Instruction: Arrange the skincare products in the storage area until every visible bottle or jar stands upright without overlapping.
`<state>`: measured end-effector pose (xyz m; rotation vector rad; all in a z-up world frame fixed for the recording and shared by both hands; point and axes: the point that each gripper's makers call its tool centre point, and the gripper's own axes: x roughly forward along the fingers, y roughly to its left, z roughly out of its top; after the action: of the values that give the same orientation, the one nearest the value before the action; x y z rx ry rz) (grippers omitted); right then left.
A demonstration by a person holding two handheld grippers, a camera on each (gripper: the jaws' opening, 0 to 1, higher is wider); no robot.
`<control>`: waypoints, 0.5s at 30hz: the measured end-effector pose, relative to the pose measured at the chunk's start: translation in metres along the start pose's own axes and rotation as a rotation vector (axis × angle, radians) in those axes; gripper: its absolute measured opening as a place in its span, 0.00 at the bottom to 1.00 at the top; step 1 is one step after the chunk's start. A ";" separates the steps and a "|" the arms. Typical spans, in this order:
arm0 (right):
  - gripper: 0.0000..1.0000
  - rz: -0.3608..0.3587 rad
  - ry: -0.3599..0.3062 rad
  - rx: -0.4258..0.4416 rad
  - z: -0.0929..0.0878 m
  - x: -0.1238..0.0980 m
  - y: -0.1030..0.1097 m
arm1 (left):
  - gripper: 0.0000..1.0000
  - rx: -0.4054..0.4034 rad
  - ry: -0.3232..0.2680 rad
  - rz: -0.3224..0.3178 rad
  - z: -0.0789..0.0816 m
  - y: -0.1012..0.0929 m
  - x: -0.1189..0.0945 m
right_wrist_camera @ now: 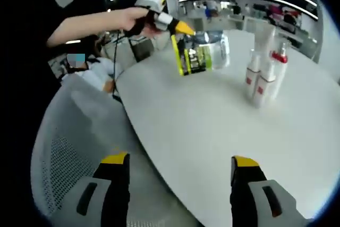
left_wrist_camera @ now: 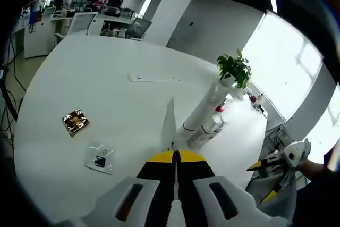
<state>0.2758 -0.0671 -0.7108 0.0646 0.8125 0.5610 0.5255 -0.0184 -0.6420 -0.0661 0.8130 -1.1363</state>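
Skincare bottles are standing upright together on the white counter; the right tool is hovering wide open and empty, the left tool closed, gripping nothing.

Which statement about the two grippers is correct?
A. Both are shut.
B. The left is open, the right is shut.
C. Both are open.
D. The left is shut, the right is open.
D: in the left gripper view the left gripper's yellow tips meet with no gap, while in the right gripper view the right gripper's tips stand wide apart over the table edge, holding nothing.
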 end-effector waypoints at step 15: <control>0.79 0.283 -0.310 0.243 0.076 0.035 0.050 | 0.00 0.022 -0.072 -0.071 0.006 -0.047 -0.047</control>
<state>0.3264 0.0048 -0.6684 0.4842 0.5673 0.6959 0.4843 -0.0029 -0.5916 -0.1180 0.7395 -1.2032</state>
